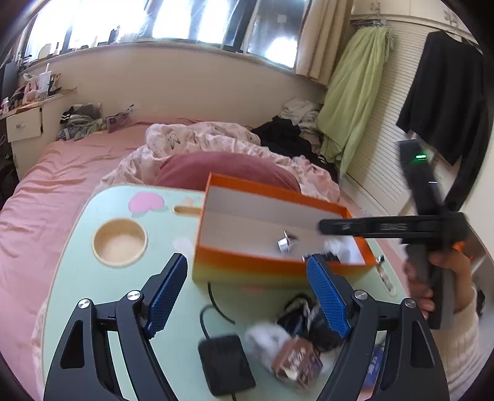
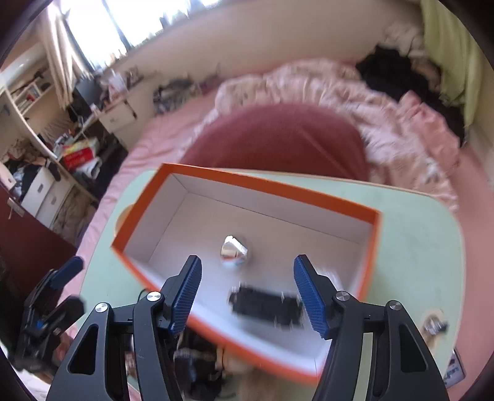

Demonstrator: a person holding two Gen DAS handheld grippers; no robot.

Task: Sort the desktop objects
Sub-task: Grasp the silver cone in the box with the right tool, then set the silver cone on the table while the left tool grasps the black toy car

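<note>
Sunlit windows (image 1: 173,21) run behind a bed with a pink sheet (image 1: 46,185), a rumpled quilt (image 1: 200,138) and a dark pink cushion (image 2: 278,138). On it stands a mint-green lap table (image 1: 77,277) with a round cup recess (image 1: 119,242). An orange box (image 1: 278,200) on the table holds a shiny silver piece (image 2: 233,251) and a blurred black object (image 2: 265,303). Nearer lie a black adapter (image 1: 223,364) and wrappers. Left gripper (image 1: 247,293) spread wide, empty. Right gripper (image 2: 247,293) over the box, jaws apart, gripping nothing.
</note>
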